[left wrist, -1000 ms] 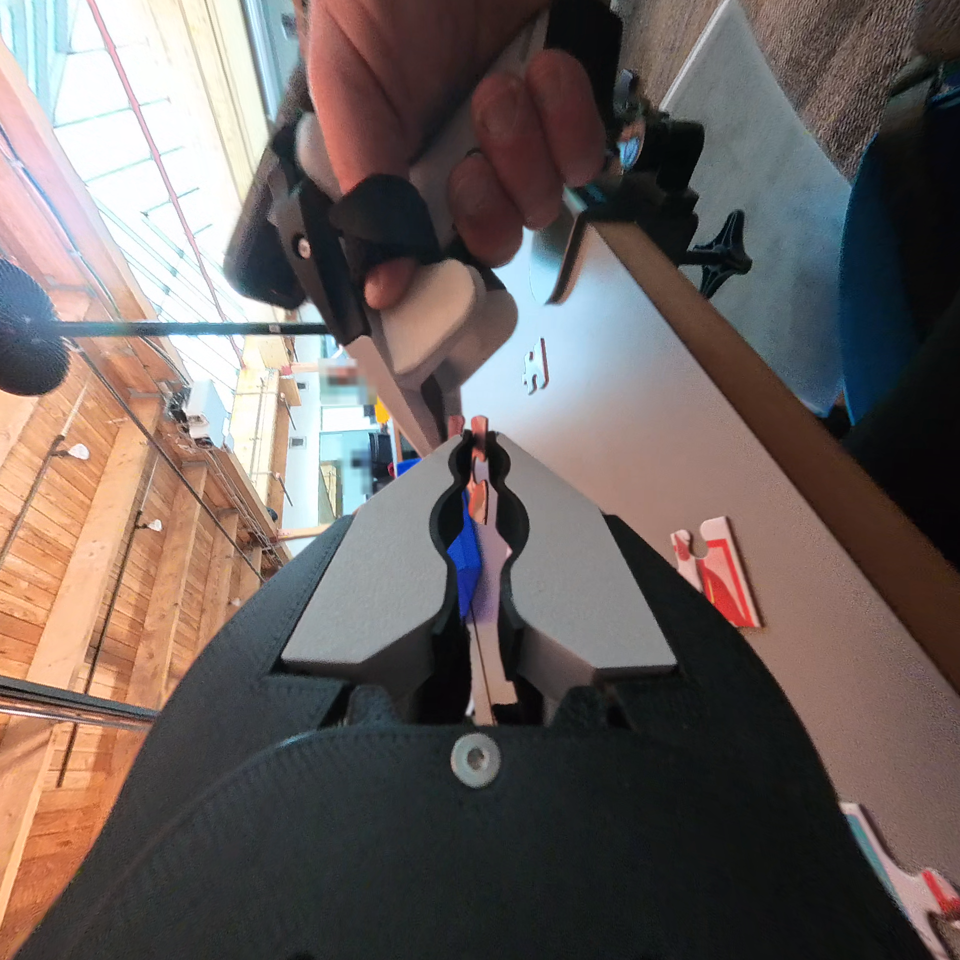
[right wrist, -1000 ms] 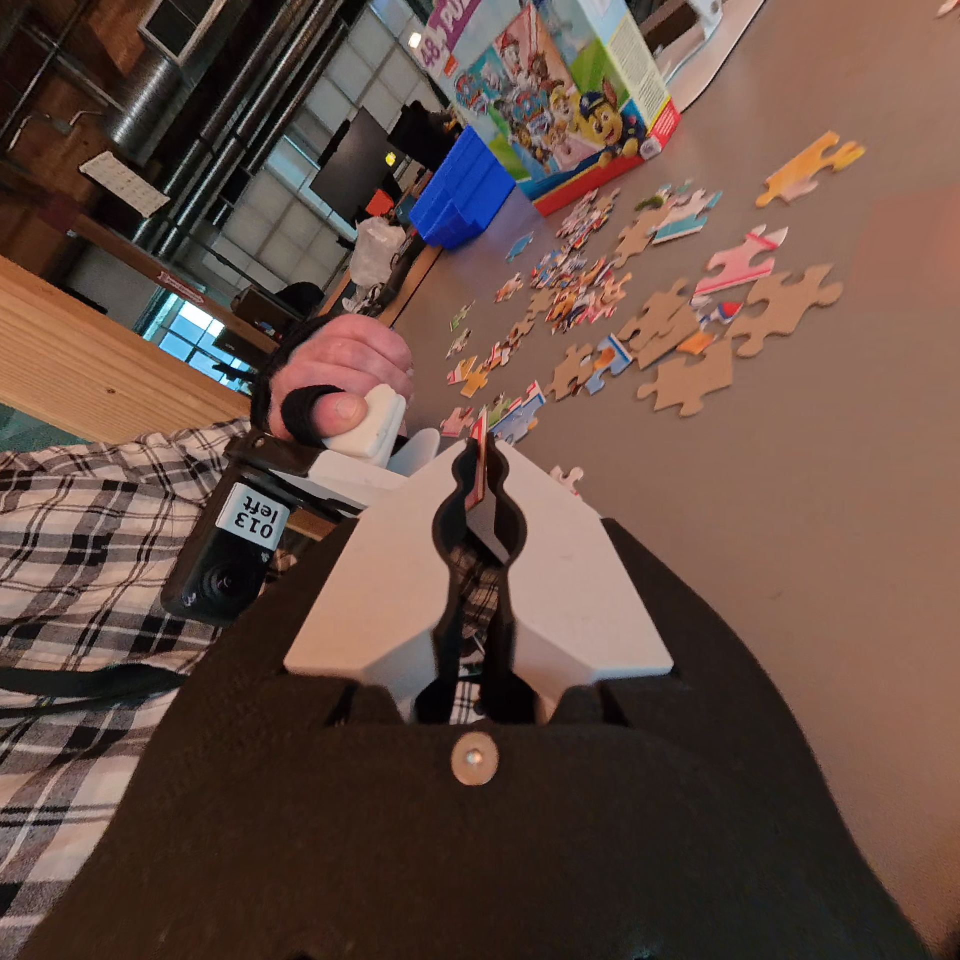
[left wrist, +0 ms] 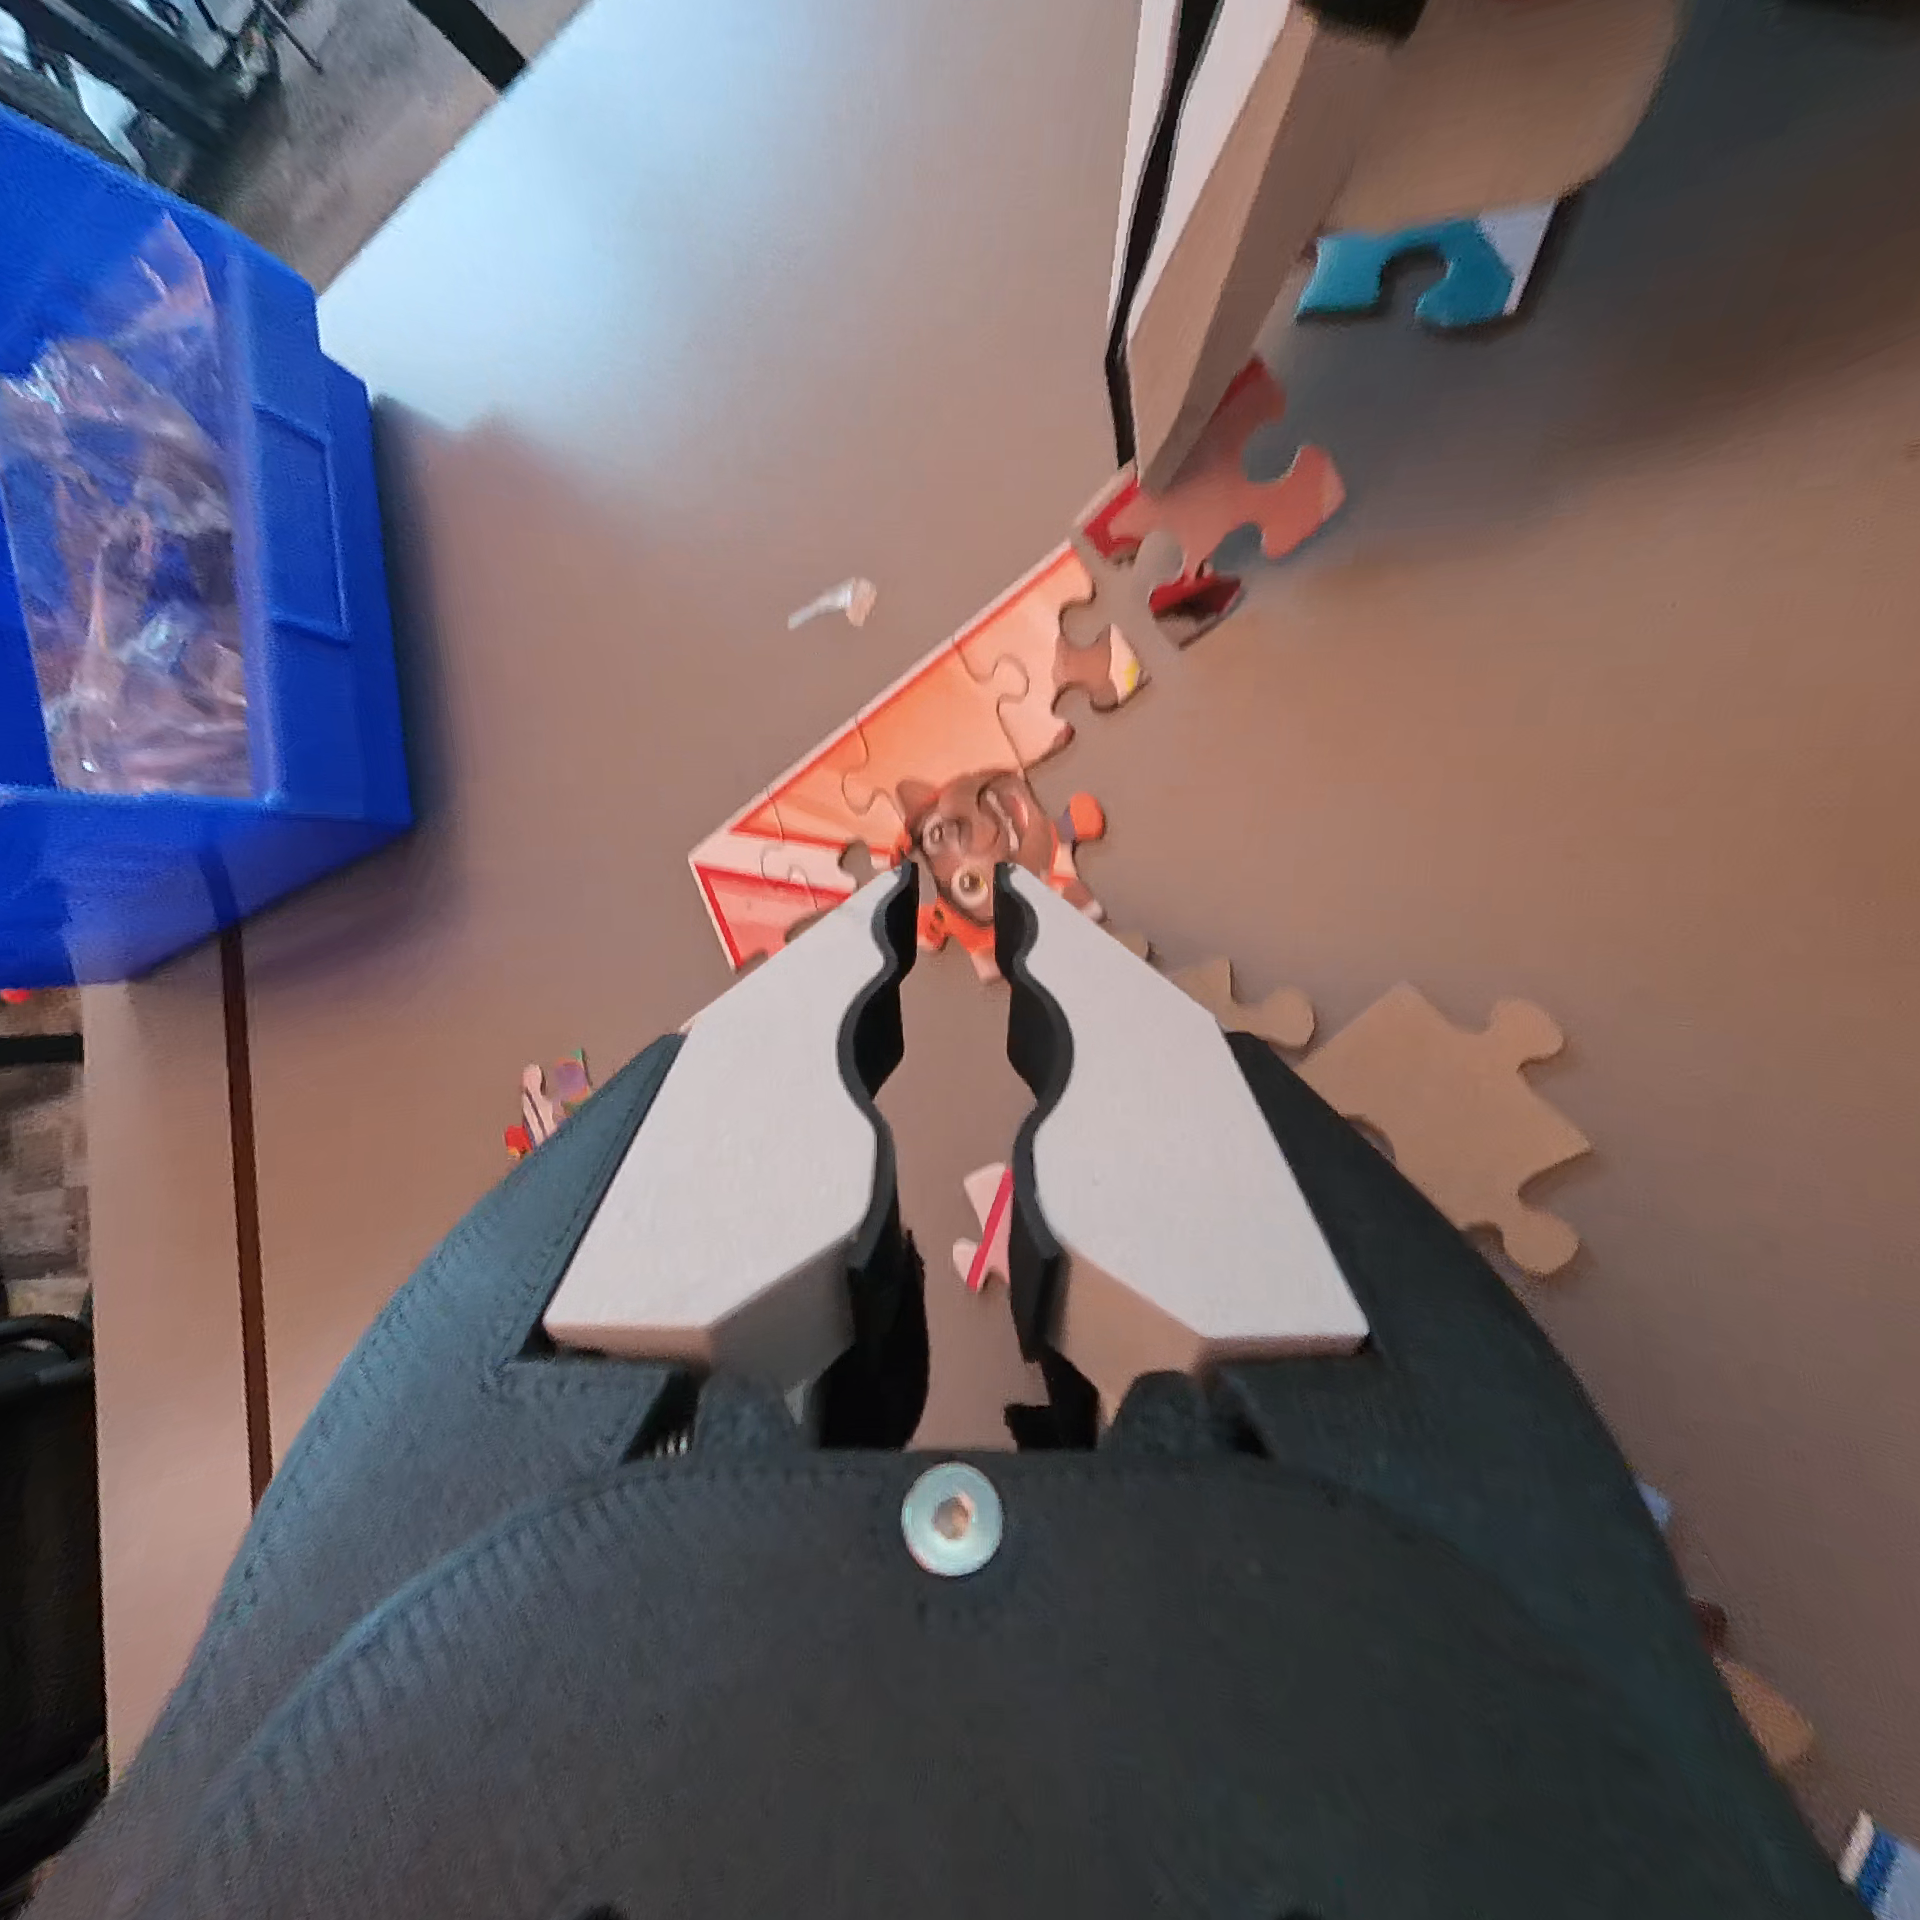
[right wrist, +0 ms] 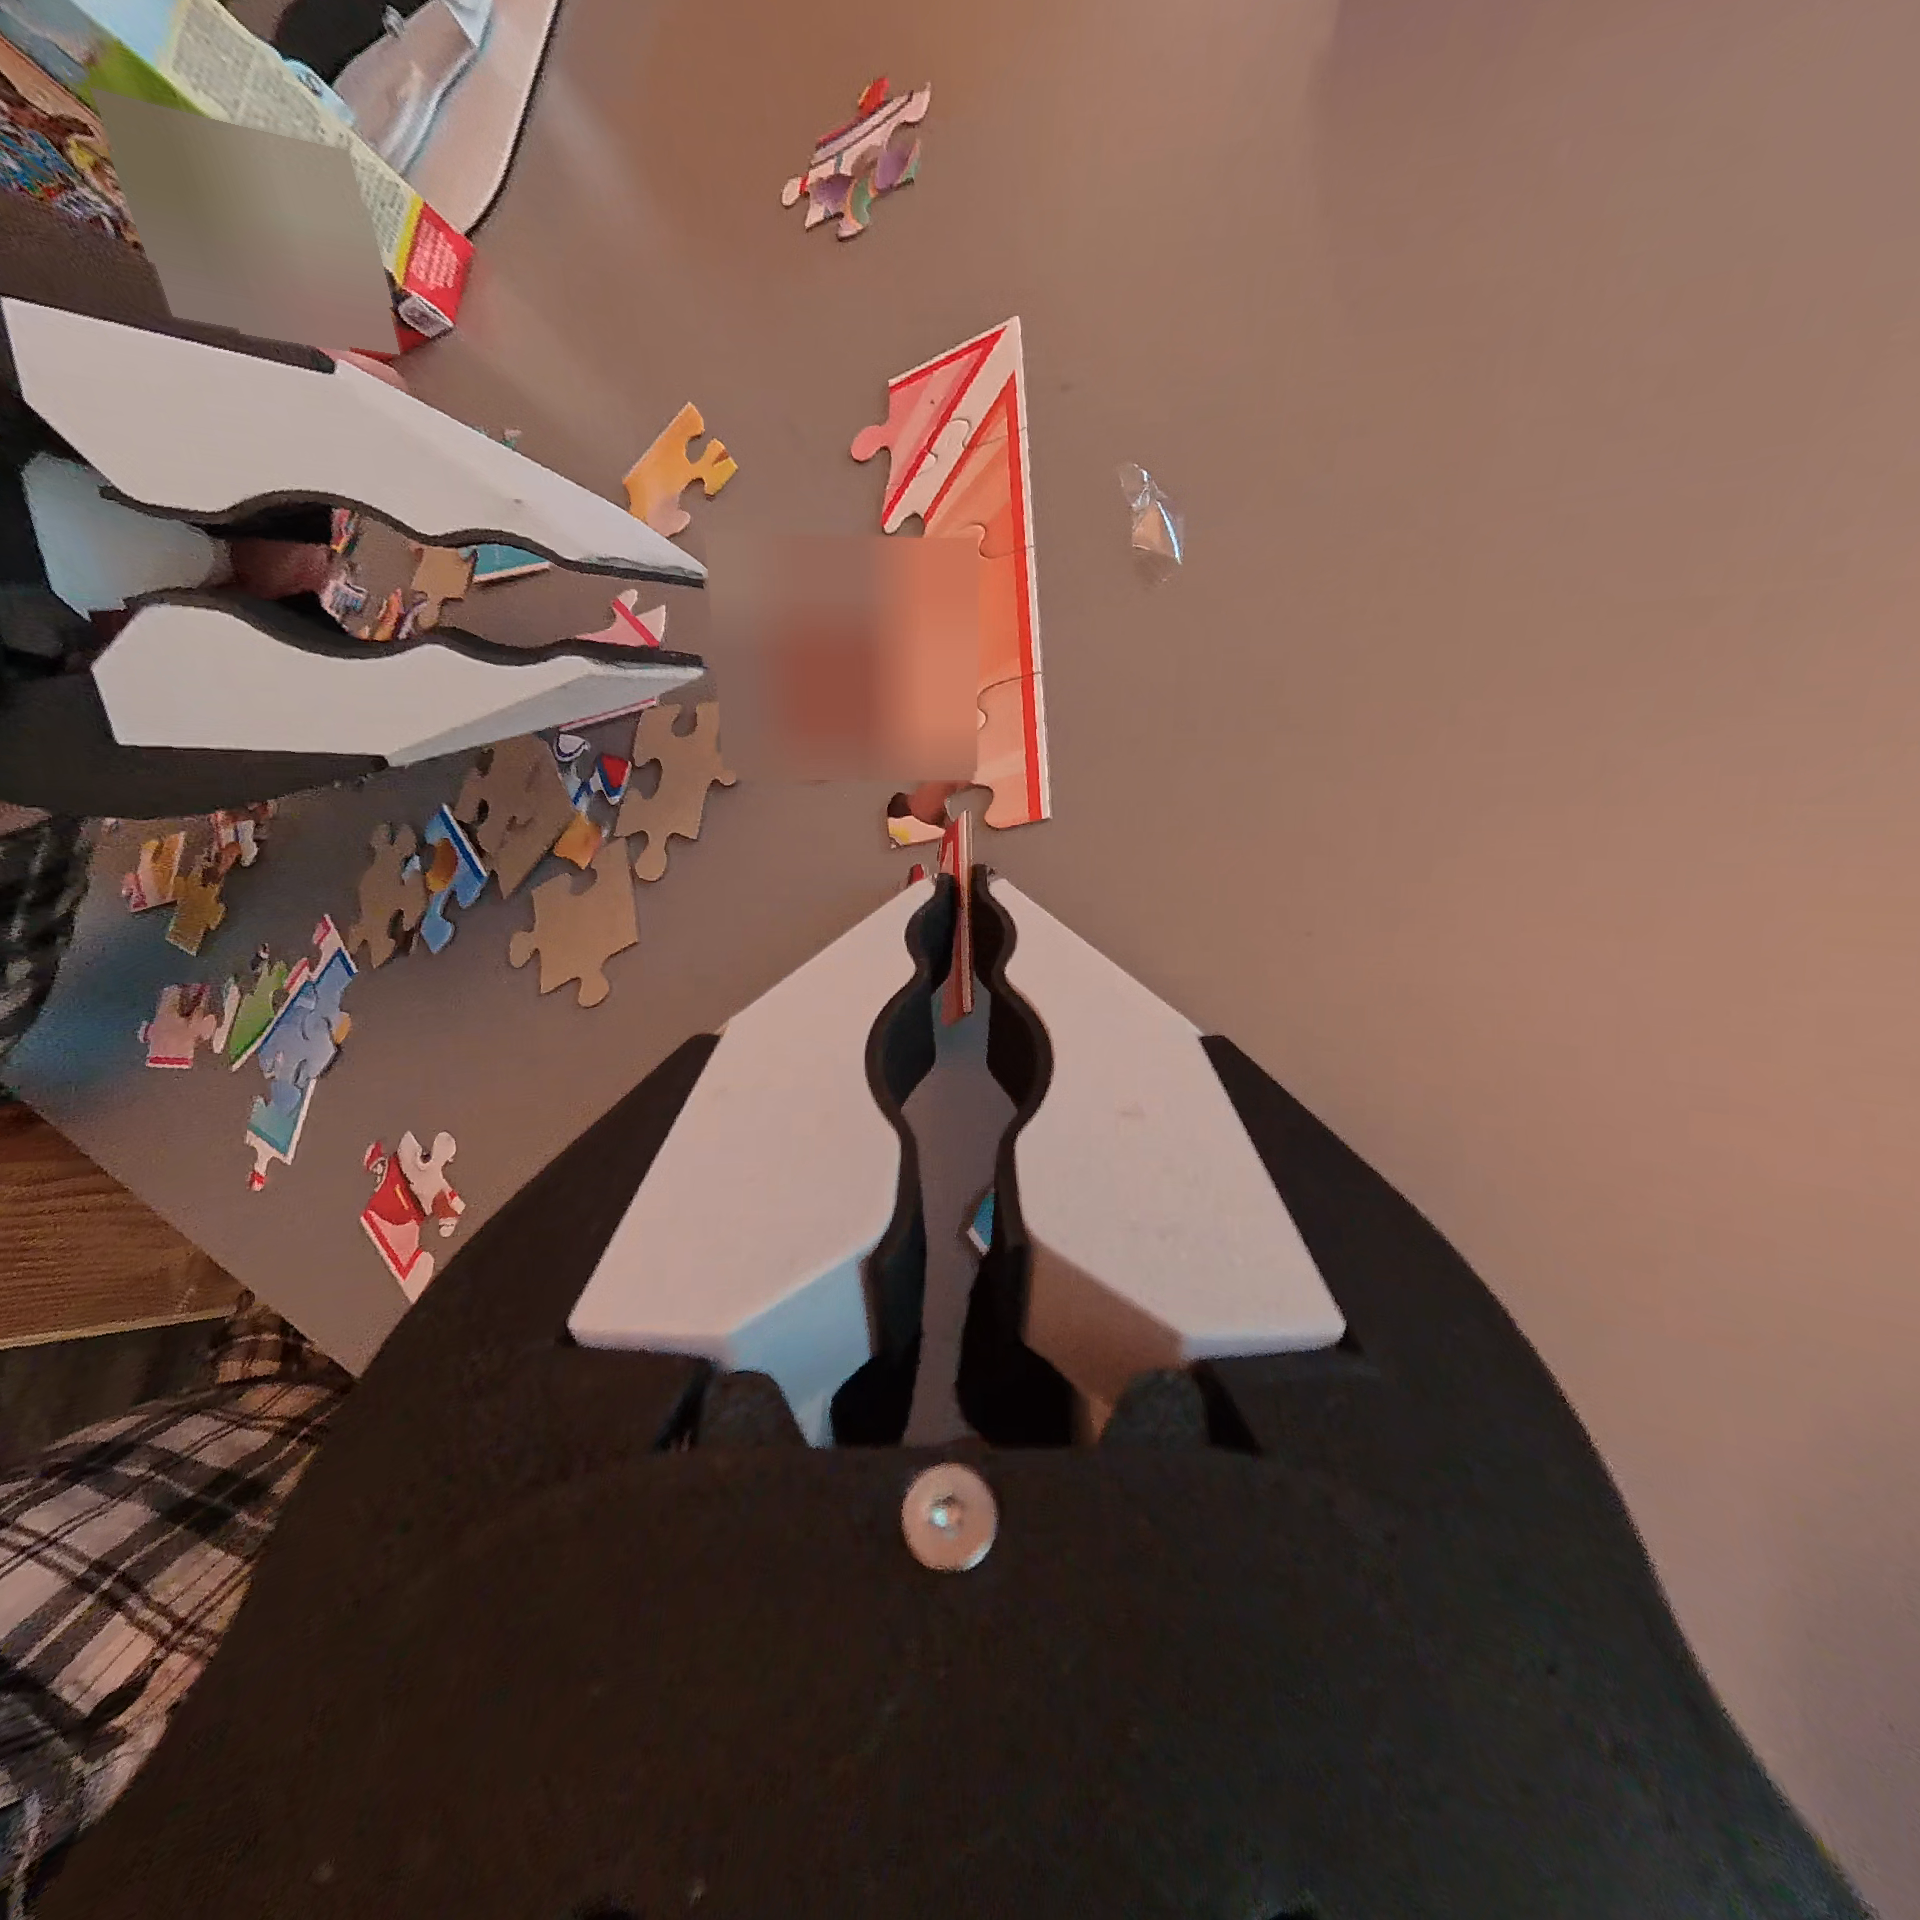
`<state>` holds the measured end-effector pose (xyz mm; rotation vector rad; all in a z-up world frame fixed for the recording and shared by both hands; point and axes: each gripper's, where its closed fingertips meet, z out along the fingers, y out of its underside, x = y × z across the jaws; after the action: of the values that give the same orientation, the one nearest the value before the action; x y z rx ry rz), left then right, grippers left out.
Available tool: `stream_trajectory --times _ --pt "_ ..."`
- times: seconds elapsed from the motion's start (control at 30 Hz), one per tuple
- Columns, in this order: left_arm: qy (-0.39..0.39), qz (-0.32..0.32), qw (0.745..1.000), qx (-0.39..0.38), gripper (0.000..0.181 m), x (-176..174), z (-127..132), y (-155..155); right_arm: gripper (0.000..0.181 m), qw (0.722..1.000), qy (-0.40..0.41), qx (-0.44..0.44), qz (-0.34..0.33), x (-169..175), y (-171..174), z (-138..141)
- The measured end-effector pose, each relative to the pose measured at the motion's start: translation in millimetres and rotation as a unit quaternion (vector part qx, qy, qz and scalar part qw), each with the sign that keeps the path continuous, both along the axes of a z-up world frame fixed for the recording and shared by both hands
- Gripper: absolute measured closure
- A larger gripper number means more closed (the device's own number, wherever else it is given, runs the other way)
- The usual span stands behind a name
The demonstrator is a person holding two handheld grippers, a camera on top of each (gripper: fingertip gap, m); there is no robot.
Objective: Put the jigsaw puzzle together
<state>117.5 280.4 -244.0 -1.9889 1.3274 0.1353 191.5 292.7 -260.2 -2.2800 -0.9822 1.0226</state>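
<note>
Left wrist view: the left tool (left wrist: pixel 954 883) hangs over the grey desk (left wrist: pixel 1507 790) with its jaws parted and nothing between them, the fingertips just above the near end of the assembled section (left wrist: pixel 935 717), a strip of joined orange and red-bordered pieces lying flat on the desk. Past the far end of this strip, the right tool (left wrist: pixel 1148 457) reaches in from the top of the view with a red and pink puzzle piece (left wrist: pixel 1273 488) at its tip, close beside the strip's last piece. A blue bin (left wrist: pixel 312 582) stands on the desk to the left, and loose pieces (left wrist: pixel 1455 1122) lying brown side up rest to the right of the left tool. Right wrist view: the right tool (right wrist: pixel 961 883) is closed on the puzzle piece (right wrist: pixel 958 935), which is held on edge between the fingertips, its far end near the bottom of the assembled section (right wrist: pixel 1013 582); a blurred patch covers part of that section. The left tool (right wrist: pixel 701 613) enters from the left, jaws apart and empty. Scattered pieces (right wrist: pixel 582 925) lie on the desk to the left, some face up and some face down, and a puzzle box (right wrist: pixel 416 260) stands at the upper left.
</note>
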Motion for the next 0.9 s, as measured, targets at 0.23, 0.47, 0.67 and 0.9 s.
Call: stream_trajectory --times 0.23,0.47,0.67,0.9 --pt "-0.01 0.033 0.999 -0.027 0.167 -36.1 8.6 -16.3 0.18 0.999 -0.04 0.032 0.013 7.6 -6.1 -4.7" --pt "-0.007 0.079 0.995 -0.067 0.163 -84.4 6.9 -49.8 0.178 0.997 -0.063 0.048 0.022 18.4 -8.2 -15.8" --pt "-0.059 0.1 0.987 -0.11 0.159 -92.1 -3.5 -66.3 0.158 0.987 -0.115 0.11 0.028 23.4 -4.2 -11.7" --pt "-0.101 0.133 0.968 -0.19 0.138 -68.2 -34.0 -50.4 0.159 0.978 -0.105 0.169 0.061 2.7 -23.5 13.8"
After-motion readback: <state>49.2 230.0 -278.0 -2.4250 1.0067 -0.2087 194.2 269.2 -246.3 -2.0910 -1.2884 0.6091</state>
